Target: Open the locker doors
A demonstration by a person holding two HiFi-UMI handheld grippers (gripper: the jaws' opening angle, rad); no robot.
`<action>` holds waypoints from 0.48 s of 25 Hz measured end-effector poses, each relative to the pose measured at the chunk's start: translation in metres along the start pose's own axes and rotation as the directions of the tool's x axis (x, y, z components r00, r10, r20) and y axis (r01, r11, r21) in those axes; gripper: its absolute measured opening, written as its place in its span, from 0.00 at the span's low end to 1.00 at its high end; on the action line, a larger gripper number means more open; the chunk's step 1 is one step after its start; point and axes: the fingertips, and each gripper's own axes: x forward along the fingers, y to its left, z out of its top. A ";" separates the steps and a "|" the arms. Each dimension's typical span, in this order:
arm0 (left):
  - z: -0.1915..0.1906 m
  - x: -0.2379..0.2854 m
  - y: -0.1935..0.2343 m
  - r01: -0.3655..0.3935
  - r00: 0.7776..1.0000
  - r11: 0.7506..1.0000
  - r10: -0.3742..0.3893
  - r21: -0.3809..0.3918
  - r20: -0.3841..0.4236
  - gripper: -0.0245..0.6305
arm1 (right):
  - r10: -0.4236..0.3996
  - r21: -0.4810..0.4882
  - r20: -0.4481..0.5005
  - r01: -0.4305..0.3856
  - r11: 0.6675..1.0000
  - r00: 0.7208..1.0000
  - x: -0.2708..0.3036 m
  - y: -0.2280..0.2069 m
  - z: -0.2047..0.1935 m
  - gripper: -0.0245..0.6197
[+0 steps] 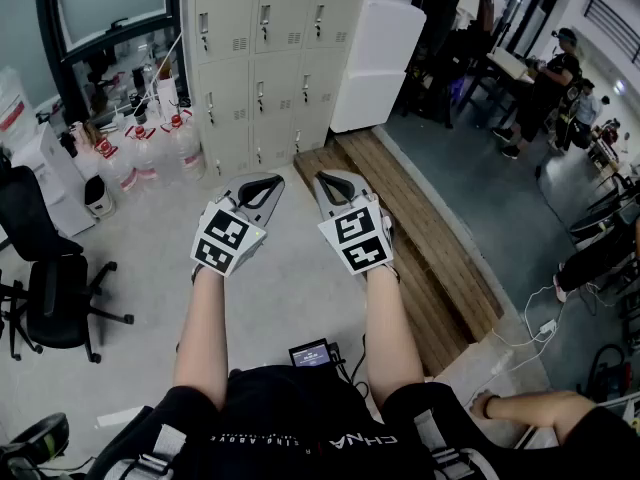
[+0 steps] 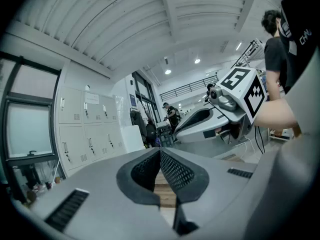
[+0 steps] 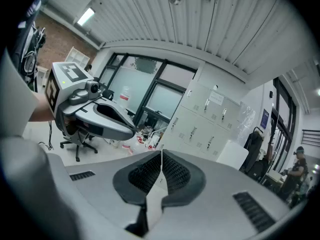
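Near: left gripper point(image 1: 265, 181) and right gripper point(image 1: 333, 180) side by side at the ends of bare forearms, aimed ahead and slightly down. Jaws of both pressed together, nothing between them. Underneath, pale floor; wooden platform point(image 1: 420, 230) off to the right. Further on, water bottles point(image 1: 150, 153) clustered at left, office chair point(image 1: 45, 268) well aside. Then the lockers point(image 1: 262, 63) against the far wall, well apart from both grippers, every visible door shut. Probably thin painted sheet metal: light, stiff, free-swinging on hinges, too slick and flat to pinch by the face. Best hold likely the small handle point(image 1: 264, 16) on each door, pinched and pulled outward. Handle shape too small to read; locked or not, impossible to tell. Top row cut off by the frame edge. Right column partly behind a white box point(image 1: 378, 63). Hinge side not discernible.
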 end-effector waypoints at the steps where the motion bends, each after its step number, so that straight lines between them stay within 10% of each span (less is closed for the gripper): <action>1: 0.000 0.000 0.001 0.000 1.000 1.000 0.000 -0.001 0.004 0.07 | -0.002 0.003 -0.003 0.002 1.000 1.000 0.001 0.001 -0.001 0.09; 12: -0.005 0.006 -0.008 0.031 0.999 0.998 -0.029 0.052 -0.039 0.07 | 0.024 0.026 -0.055 -0.022 0.999 0.998 0.009 0.015 -0.015 0.09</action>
